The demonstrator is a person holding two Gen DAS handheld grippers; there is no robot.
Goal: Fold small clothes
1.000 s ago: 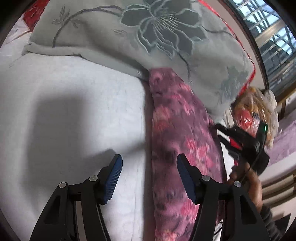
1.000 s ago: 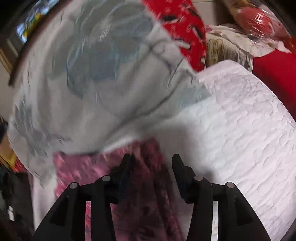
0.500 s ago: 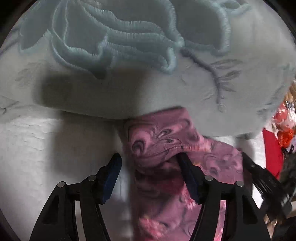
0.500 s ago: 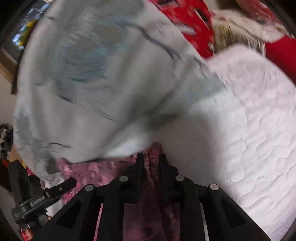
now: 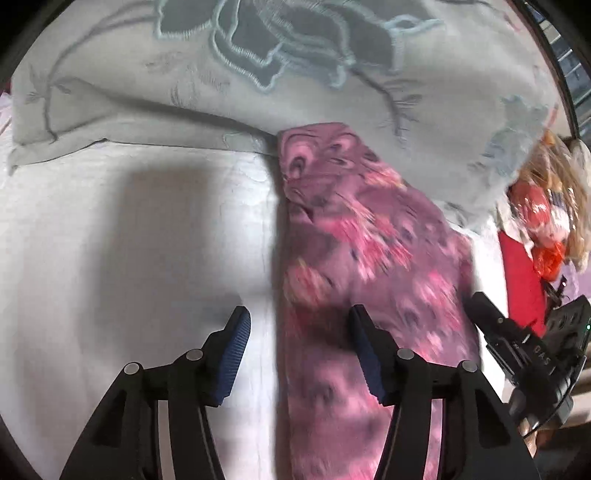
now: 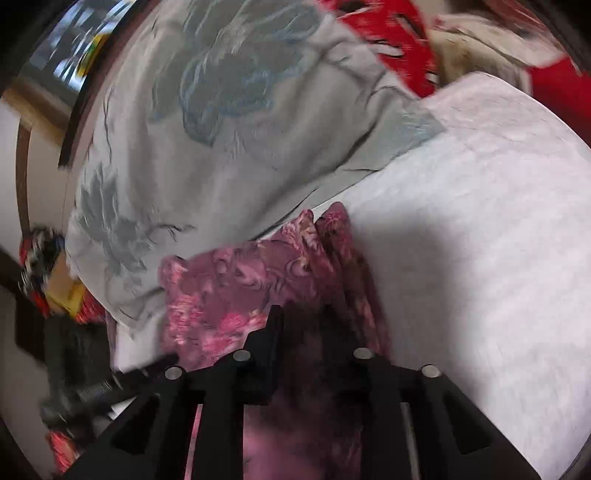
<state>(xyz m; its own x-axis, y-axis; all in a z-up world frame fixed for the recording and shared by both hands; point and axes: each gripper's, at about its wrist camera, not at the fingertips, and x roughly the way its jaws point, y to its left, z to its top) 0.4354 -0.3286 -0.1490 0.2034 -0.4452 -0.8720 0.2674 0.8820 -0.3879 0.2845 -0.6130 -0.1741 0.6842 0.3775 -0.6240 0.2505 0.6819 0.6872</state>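
A purple-pink floral garment [image 5: 354,258] lies in a long folded strip on the white quilted bed [image 5: 129,240], its far end against a grey flowered pillow [image 5: 295,74]. My left gripper [image 5: 299,347] is open and empty, its right finger over the garment's left part. In the right wrist view the garment [image 6: 258,288] bunches up between the fingers of my right gripper [image 6: 303,321], which are close together on the cloth. The right gripper also shows in the left wrist view [image 5: 524,350] at the strip's right edge.
The grey pillow [image 6: 229,129] fills the far side. Red fabric [image 6: 388,33] and a plastic-wrapped bundle [image 5: 546,206] lie beyond the bed's edge. White quilt [image 6: 480,240] spreads to the right of the garment.
My left gripper has pulled back from the pillow, staying open. My right gripper, which closed on the garment half a second ago, has lifted the cloth into a raised fold.
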